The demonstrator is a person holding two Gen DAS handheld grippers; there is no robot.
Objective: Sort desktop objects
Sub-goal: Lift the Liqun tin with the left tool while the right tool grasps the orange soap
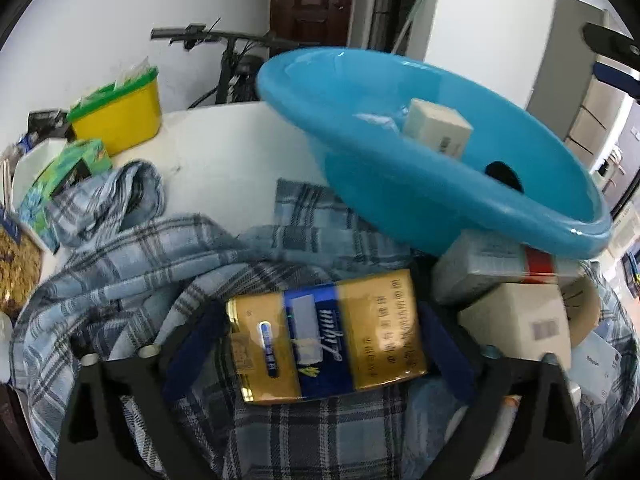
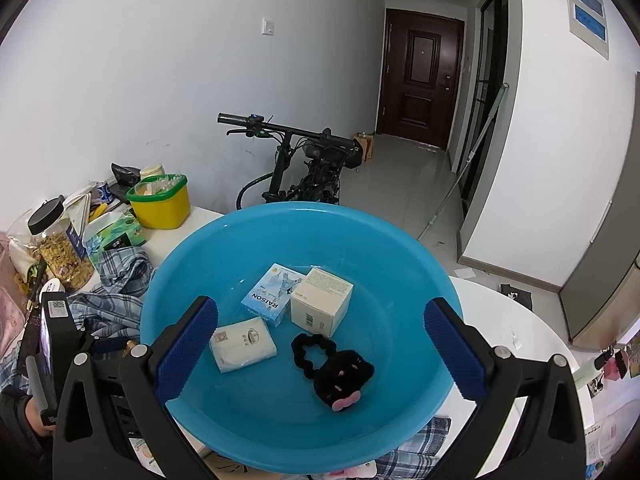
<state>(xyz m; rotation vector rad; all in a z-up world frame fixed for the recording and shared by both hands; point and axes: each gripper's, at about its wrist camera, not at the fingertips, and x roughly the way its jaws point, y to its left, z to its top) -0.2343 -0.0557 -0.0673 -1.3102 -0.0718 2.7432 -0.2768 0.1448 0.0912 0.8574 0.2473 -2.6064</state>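
My left gripper (image 1: 320,344) is shut on a gold and blue box (image 1: 328,336), held over a blue plaid shirt (image 1: 120,264). A blue plastic basin (image 1: 440,152) sits tilted on white boxes (image 1: 496,268) just beyond it. In the right wrist view the basin (image 2: 248,248) holds a blue Raison box (image 2: 272,294), a cream box (image 2: 322,306), a tissue pack (image 2: 242,344) and a black hair scrunchie (image 2: 332,368). My right gripper (image 2: 320,348) is open and empty, hovering above the basin.
A yellow tub with a green rim (image 2: 162,202), a green tissue box (image 2: 114,236) and a jar of dried flowers (image 2: 60,246) stand at the table's left. A bicycle (image 2: 304,168) stands behind the white table (image 2: 516,320). More small boxes (image 1: 520,320) lie right of the held box.
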